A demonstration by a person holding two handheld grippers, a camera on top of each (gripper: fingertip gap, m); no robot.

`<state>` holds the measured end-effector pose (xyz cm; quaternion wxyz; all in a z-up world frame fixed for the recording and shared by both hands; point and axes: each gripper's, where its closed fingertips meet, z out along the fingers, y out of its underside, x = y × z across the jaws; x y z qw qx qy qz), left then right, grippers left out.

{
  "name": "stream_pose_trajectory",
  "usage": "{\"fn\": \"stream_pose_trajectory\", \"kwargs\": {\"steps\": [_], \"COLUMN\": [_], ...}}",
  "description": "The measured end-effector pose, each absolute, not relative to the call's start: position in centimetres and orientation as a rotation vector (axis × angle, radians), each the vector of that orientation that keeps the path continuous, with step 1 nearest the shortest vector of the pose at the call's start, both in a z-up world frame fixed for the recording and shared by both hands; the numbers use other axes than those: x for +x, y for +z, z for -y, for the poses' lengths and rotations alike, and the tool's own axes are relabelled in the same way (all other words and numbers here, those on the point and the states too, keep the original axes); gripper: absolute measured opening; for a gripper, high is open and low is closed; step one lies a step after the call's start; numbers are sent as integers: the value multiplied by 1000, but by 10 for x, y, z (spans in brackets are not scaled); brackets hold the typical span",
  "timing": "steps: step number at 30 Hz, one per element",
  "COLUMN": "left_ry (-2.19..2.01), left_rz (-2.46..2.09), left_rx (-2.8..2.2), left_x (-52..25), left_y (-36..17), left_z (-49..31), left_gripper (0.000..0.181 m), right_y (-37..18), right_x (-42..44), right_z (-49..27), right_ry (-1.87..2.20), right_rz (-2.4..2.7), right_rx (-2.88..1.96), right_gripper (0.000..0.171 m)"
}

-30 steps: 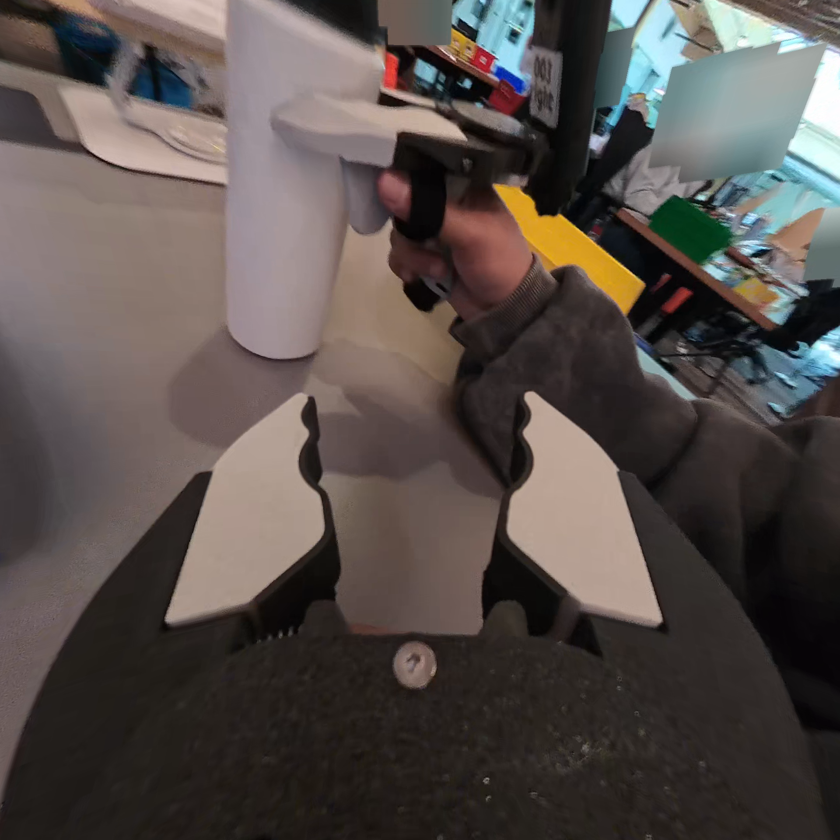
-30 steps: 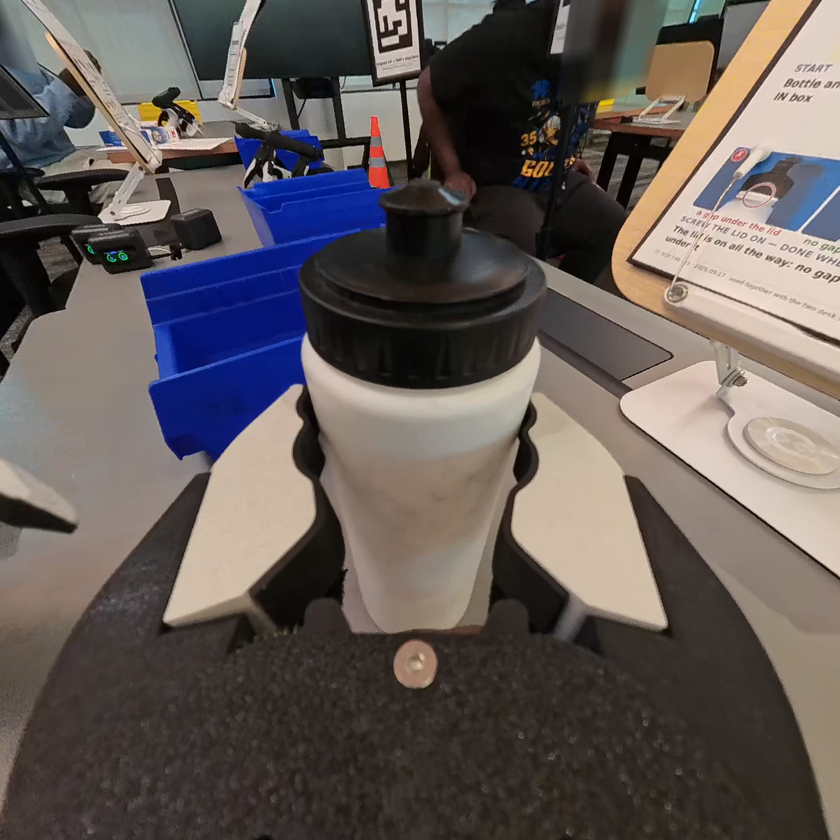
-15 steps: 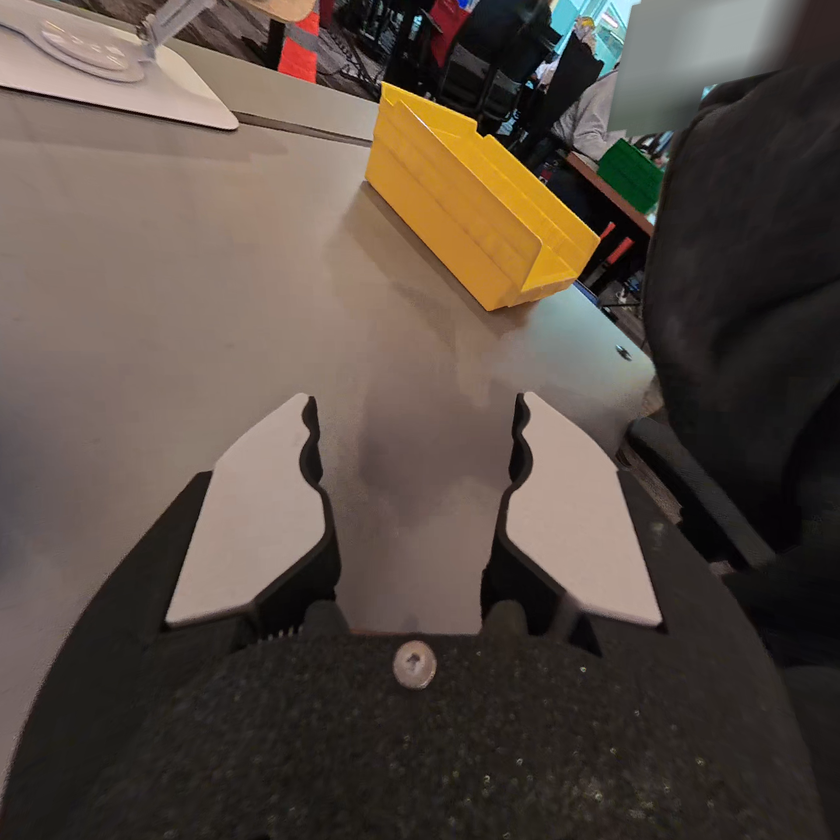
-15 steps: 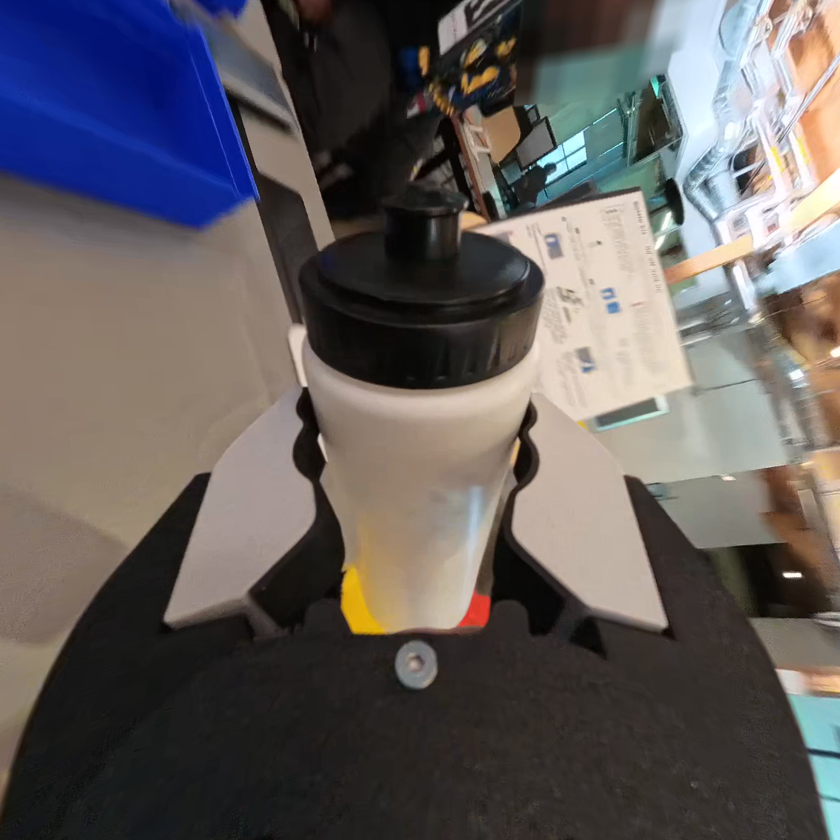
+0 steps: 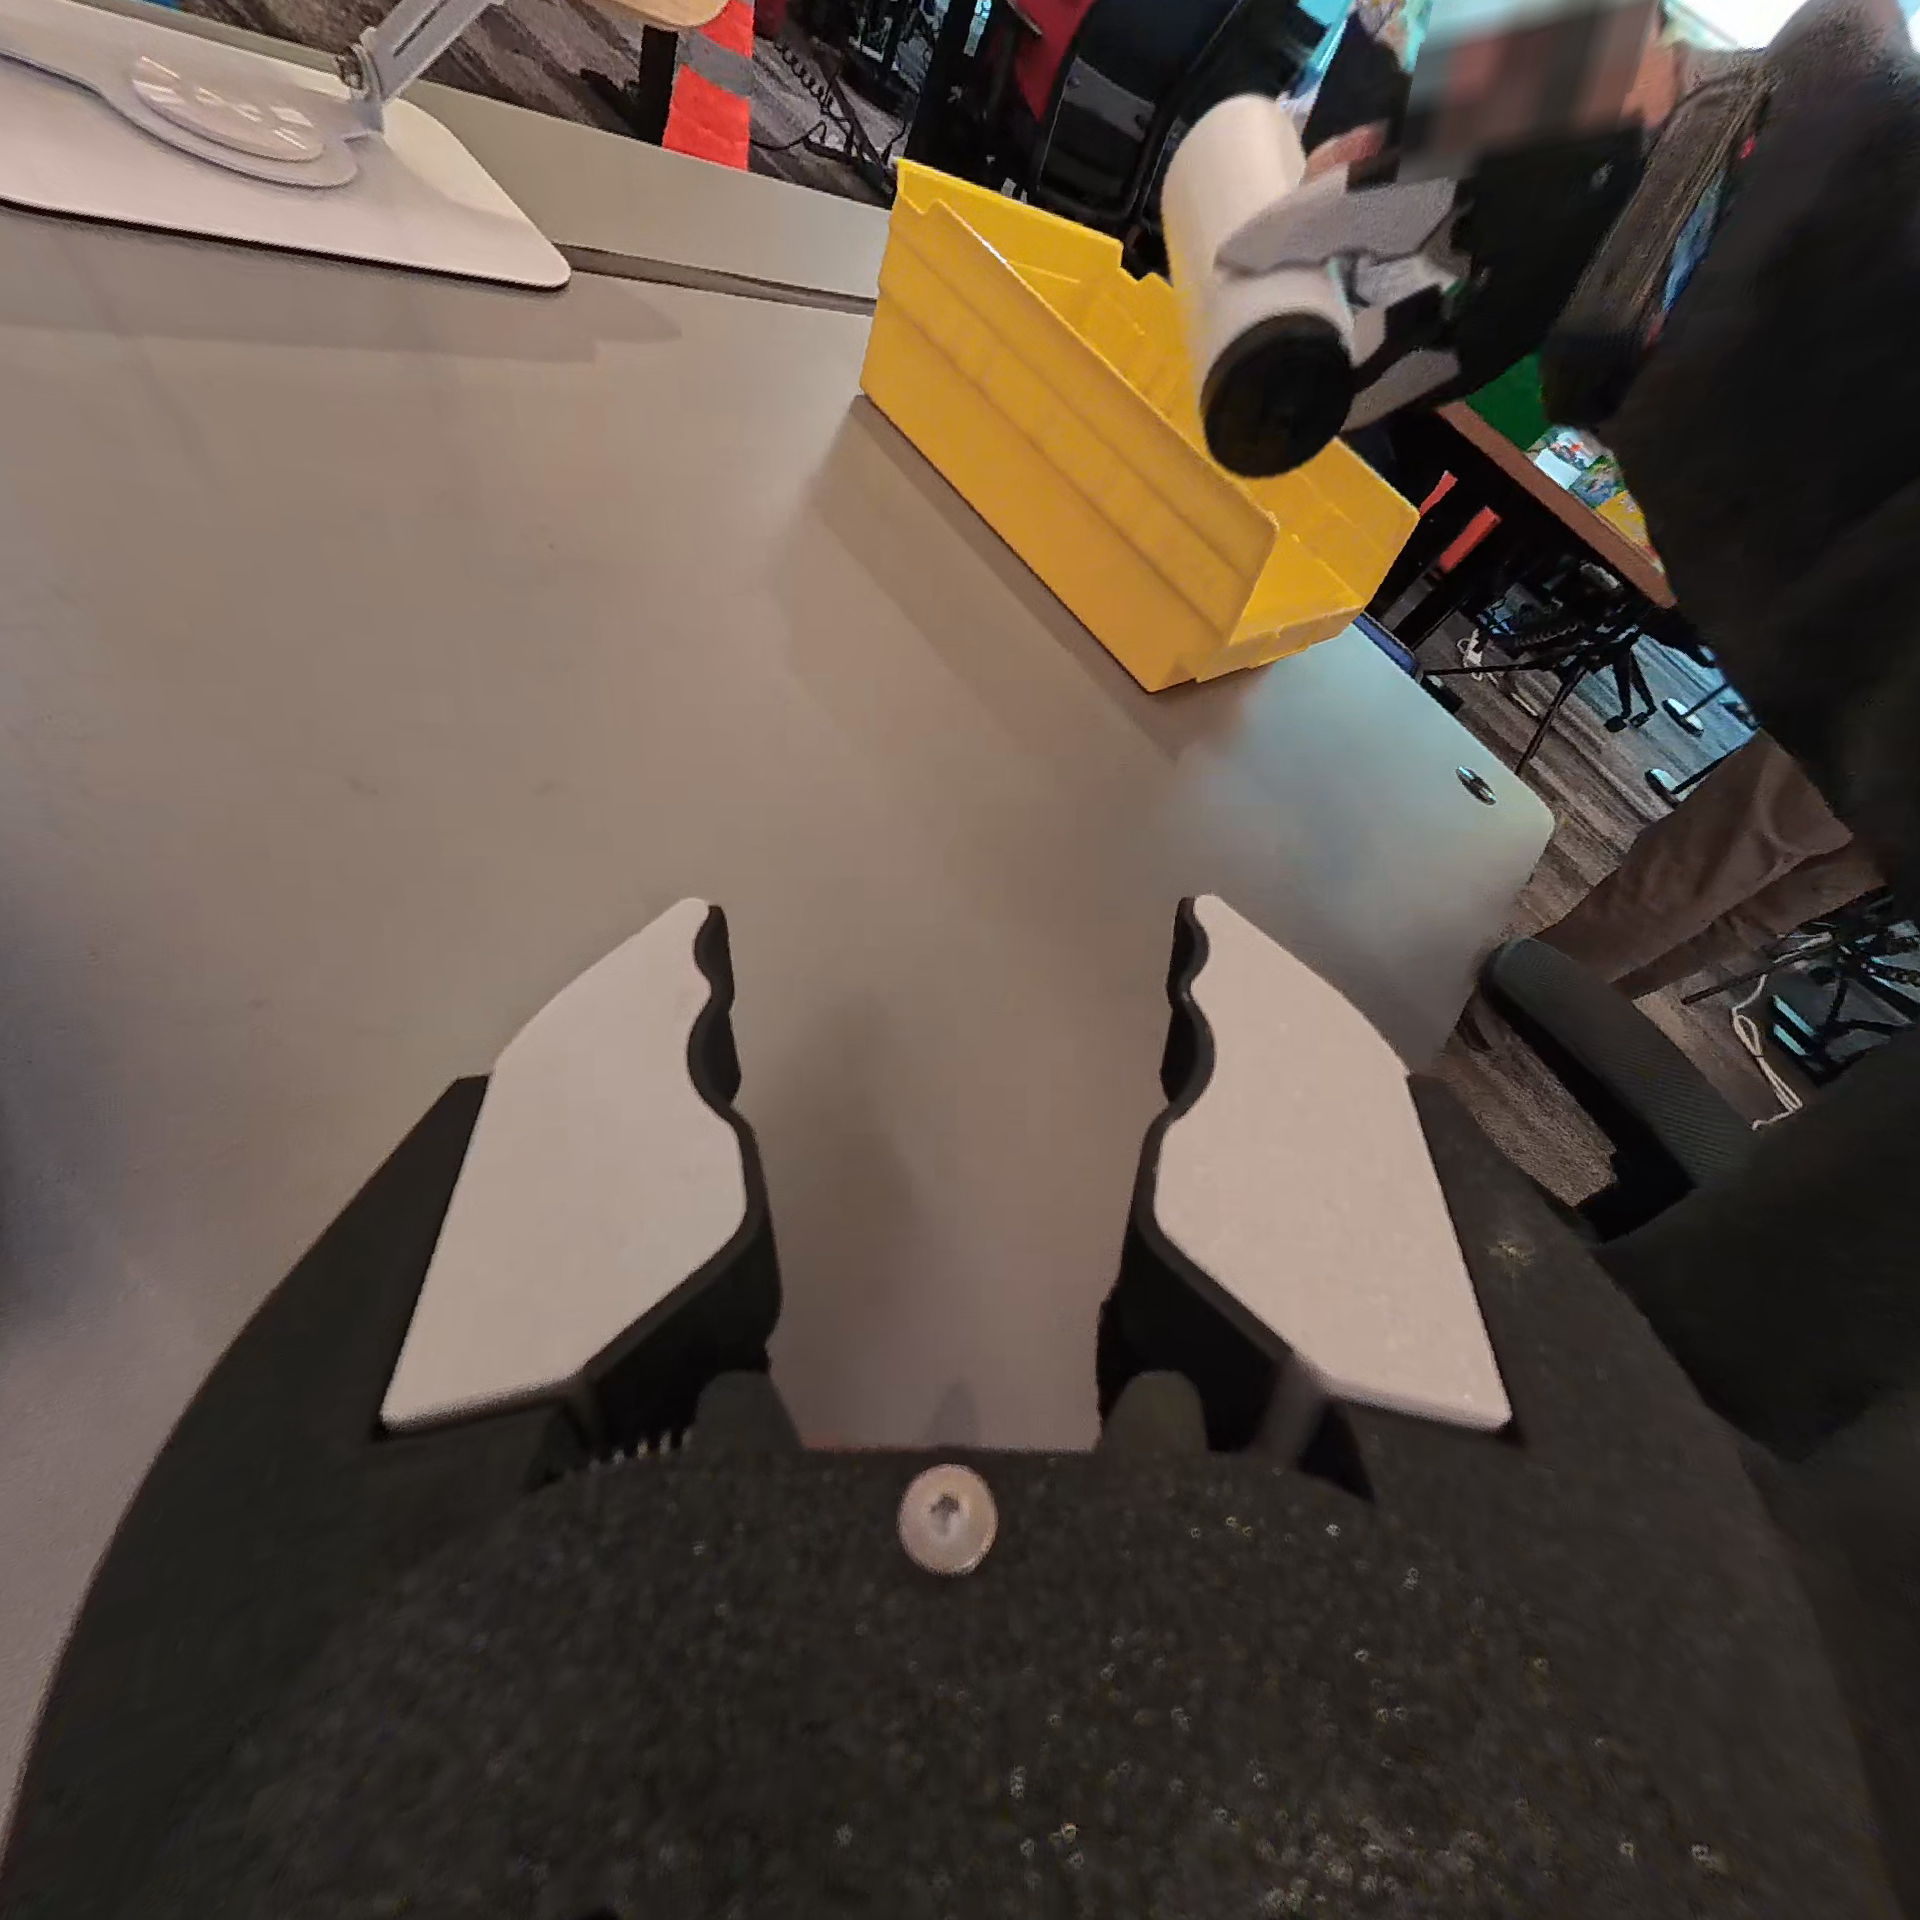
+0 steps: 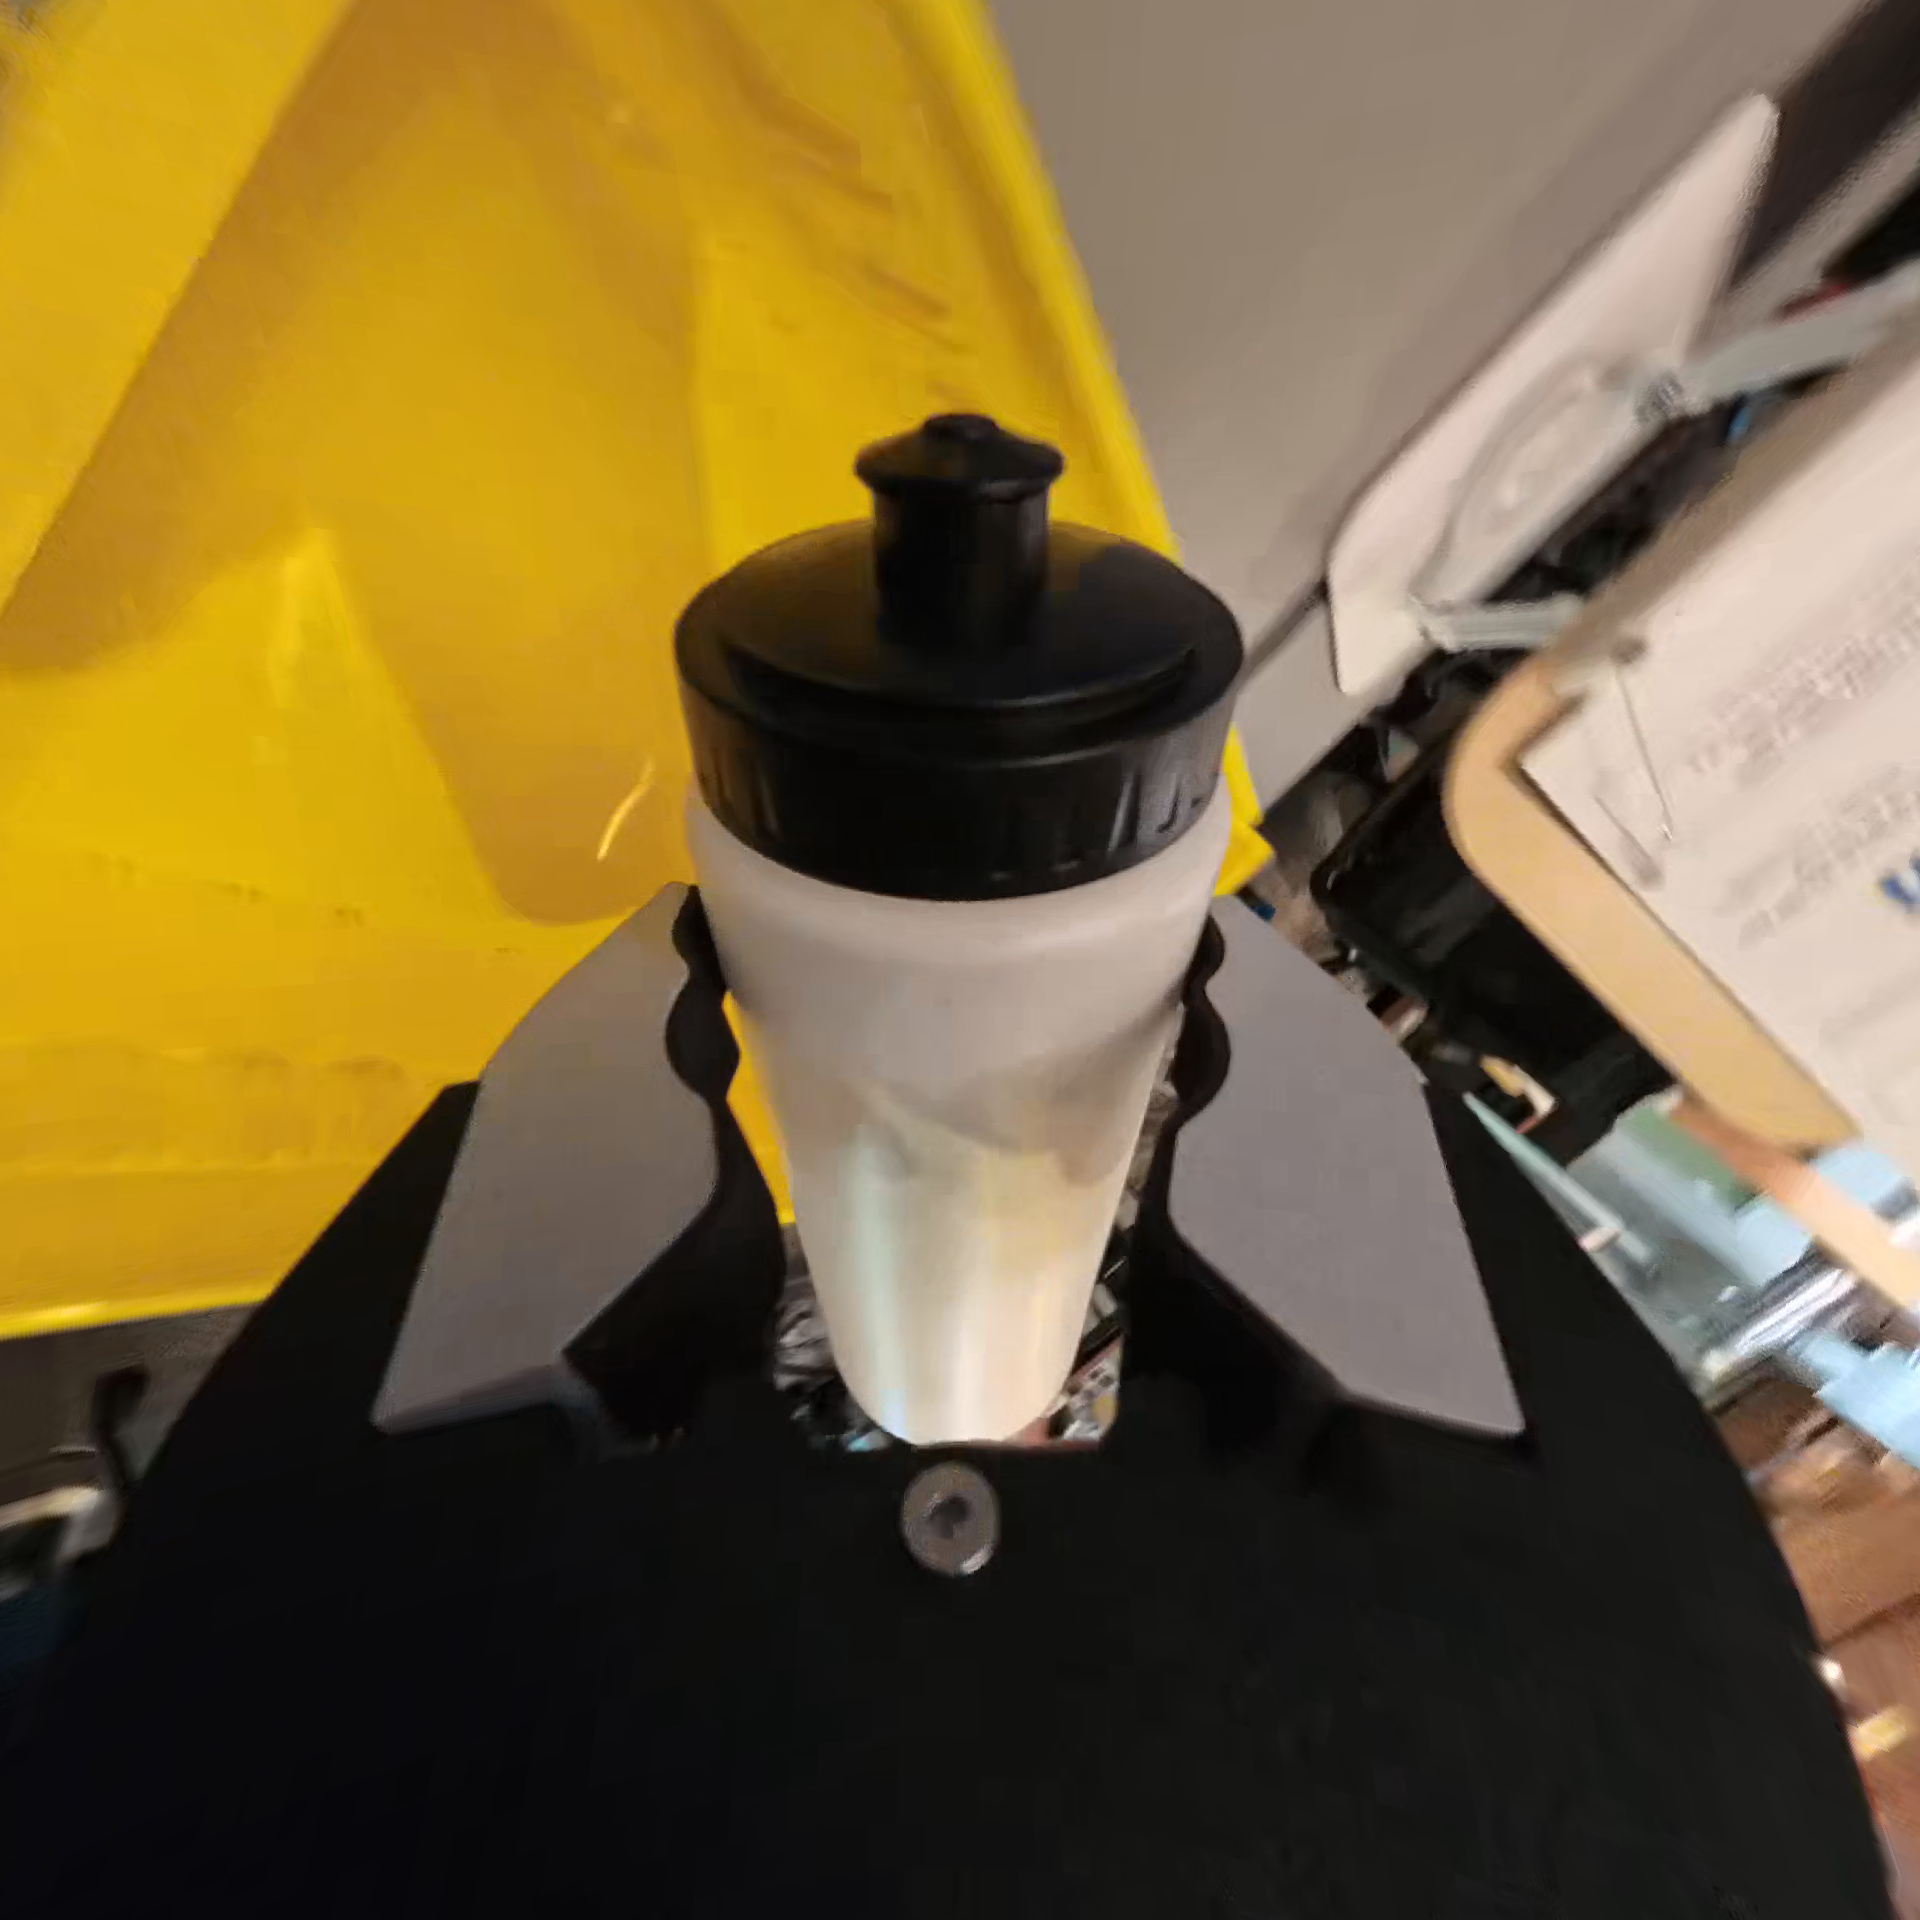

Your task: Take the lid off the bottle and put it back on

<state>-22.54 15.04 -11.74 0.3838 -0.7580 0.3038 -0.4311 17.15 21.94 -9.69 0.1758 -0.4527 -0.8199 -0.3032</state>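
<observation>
Left wrist view, my left tongs: apart and empty, held low over the grey counter.
Left wrist view, bottle: white, up in the air at upper right, tipped so its black lid points toward my left camera.
Left wrist view, right tongs: seen farther off, clamped across the bottle's body.
Left wrist view, bin: yellow, on the counter's far right edge, under and behind the bottle.
Left wrist view, stand: a flat white base at the far left corner of the counter.
Right wrist view, my right tongs: clamped on the bottle just below its shoulder, one finger on each side.
Right wrist view, lid: black with a spout, seated on the bottle with no gap that I can see.
Right wrist view, background: the yellow bin fills the left, blurred; a board with a sheet sits at right.
Step in hand: I judge this to be presenting the bottle, lid first, to my left tongs; the lid is not yet off.
Next move: I should bring the left tongs up to the lid, centre them on its ribbed rim, close, then twist while the right tongs hold the body firm.
Risk: the body may squash or turn in the right tongs if the lid is tight.
</observation>
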Motion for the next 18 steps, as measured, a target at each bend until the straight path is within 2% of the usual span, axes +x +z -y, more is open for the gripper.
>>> {"fn": "stream_pose_trajectory", "kwargs": {"steps": [8,18], "left_ry": [-1112,-1163], "left_rz": [-772,-776], "left_rx": [-1967,-1987], "left_x": [-223,-220], "left_y": [-126,-131], "left_z": [-156,-159], "left_gripper": [80,81], "right_y": [-177,-196], "right_x": [163,173], "right_z": [-219,-221], "right_ry": [-659,-633], "right_rz": [2558,2582], "right_rx": [-1174,-1232], "right_gripper": [85,86]}}
